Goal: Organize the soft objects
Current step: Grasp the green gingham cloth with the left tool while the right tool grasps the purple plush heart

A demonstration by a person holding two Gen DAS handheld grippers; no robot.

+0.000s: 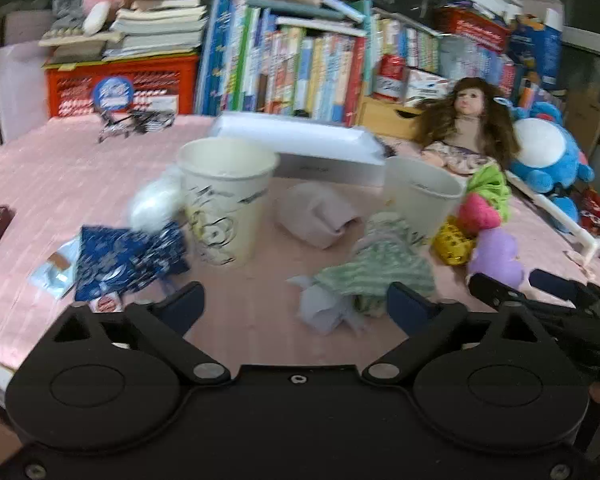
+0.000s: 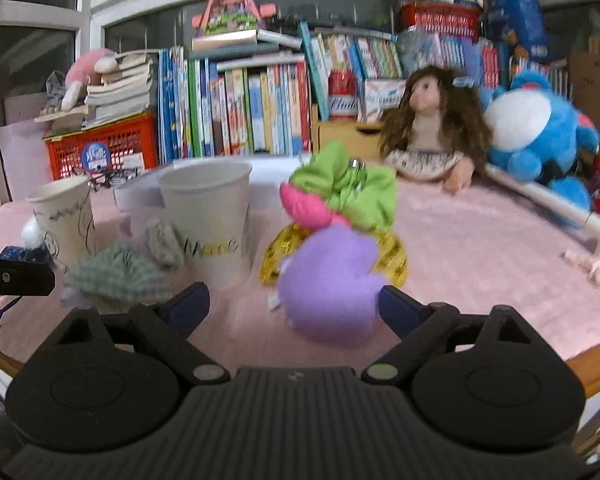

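Soft items lie on a pink tablecloth (image 1: 60, 176). A green striped cloth (image 1: 380, 268) lies just ahead of my open, empty left gripper (image 1: 296, 304), near its right finger. A blue patterned cloth (image 1: 120, 260) and a white fluffy ball (image 1: 152, 204) lie left of a printed paper cup (image 1: 224, 200). A second cup (image 1: 420, 196) stands further right. My right gripper (image 2: 294, 306) is open, with a purple plush (image 2: 332, 280) between its fingers. Behind the plush are a pink piece (image 2: 304, 208), a green scrunchie (image 2: 348, 192) and a gold item (image 2: 392, 256).
A doll (image 2: 428, 128) and a blue plush toy (image 2: 540, 132) sit at the back right. Books (image 1: 300, 68), a red crate (image 1: 116, 84) and a white box (image 1: 312, 148) line the back. A crumpled pale cloth (image 1: 320, 212) lies between the cups.
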